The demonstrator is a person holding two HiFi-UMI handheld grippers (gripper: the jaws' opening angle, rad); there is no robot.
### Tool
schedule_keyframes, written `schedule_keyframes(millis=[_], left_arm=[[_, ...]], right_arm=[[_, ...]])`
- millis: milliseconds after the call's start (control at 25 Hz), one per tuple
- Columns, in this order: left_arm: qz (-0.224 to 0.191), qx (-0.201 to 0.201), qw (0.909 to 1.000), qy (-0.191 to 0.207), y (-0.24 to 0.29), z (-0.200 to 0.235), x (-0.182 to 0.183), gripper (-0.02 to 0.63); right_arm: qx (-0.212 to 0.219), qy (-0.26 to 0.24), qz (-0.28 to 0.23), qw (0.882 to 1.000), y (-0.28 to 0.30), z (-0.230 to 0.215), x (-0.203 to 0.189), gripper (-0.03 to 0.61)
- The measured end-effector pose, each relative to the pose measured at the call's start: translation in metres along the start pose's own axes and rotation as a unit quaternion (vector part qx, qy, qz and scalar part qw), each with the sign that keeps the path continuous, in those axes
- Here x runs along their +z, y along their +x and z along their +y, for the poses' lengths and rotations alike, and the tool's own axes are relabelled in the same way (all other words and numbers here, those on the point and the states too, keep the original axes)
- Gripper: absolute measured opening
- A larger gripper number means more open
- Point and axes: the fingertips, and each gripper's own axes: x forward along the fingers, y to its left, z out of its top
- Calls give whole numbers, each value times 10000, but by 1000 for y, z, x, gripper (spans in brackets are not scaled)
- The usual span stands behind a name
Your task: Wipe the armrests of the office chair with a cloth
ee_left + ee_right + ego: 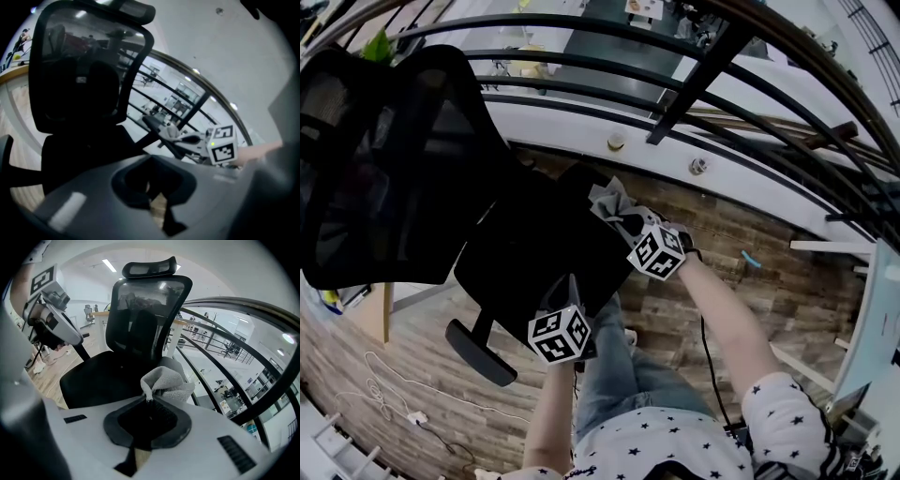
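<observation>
Pinching the cloth over the chair's far armrest, that was my right side.
My right gripper (625, 221) was clamped on a corner of the grey cloth (167, 383), bunched over the armrest (176, 365) of the black office chair (534, 253) on the railing (675, 84) side. My left gripper (570, 292) sat pinched together with nothing in it, low by the seat's front.

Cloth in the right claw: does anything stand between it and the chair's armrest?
Nothing visible does. The cloth, pinched in the right claw, sits just before the armrest, with no object between them.
</observation>
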Motion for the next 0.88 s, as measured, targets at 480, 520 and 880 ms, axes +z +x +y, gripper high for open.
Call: schedule_keyframes(millis=[480,520,880], left_arm=[[-40,-56,10000,33,-9,-9,-19,5],[-31,-58,10000,26,-11,-10,-21,5],[-63,-83,9999,5,-23,-22,-37,5]], right_arm=[[-132,102,28,9999,-20,13,-22,26],[-135,104,40,9998,-21,14,-23,26],[-199,226,54,9995,-35,22,-36,26]])
